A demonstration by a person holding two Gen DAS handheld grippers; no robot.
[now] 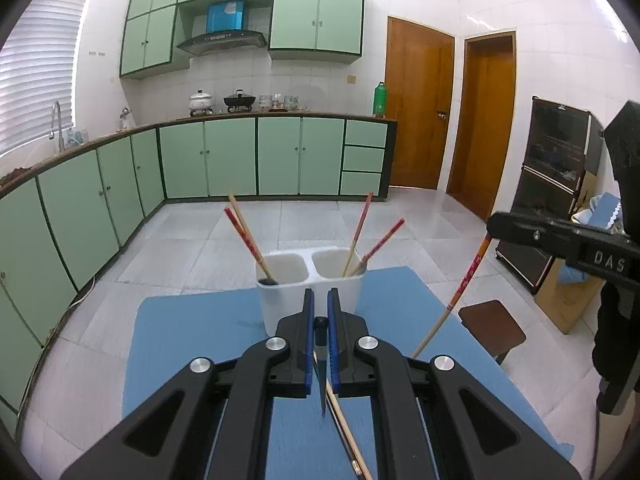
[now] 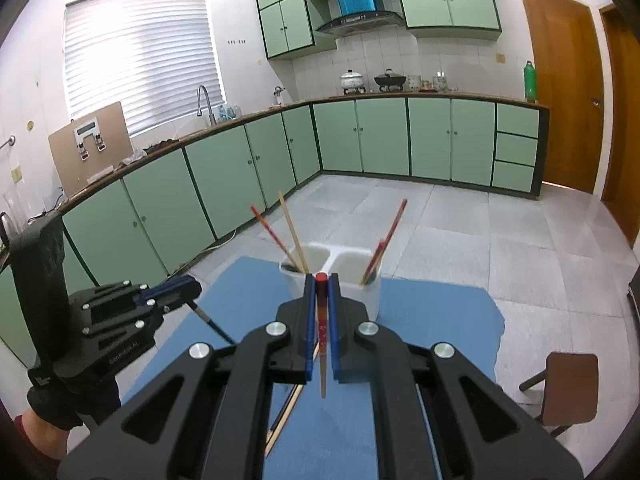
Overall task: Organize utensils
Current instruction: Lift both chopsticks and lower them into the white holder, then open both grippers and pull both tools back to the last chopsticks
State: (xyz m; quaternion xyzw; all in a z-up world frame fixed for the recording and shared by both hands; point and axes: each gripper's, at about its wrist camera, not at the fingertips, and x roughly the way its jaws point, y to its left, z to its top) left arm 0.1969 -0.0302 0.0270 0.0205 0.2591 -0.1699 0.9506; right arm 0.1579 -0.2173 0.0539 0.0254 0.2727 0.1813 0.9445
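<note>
Even, bright daylight seems to enter through the blinds [image 2: 140,56] at far left, glare whitens the far floor [image 1: 448,216], and fisheye bending darkens every corner.

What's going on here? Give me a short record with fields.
Setting: kitchen, blue mat on a table
Holder: white two-compartment utensil holder, chopsticks leaning in both compartments
Left gripper: shut on a dark thin utensil
Right gripper: shut on a red-topped chopstick
On the mat: loose chopsticks
</note>
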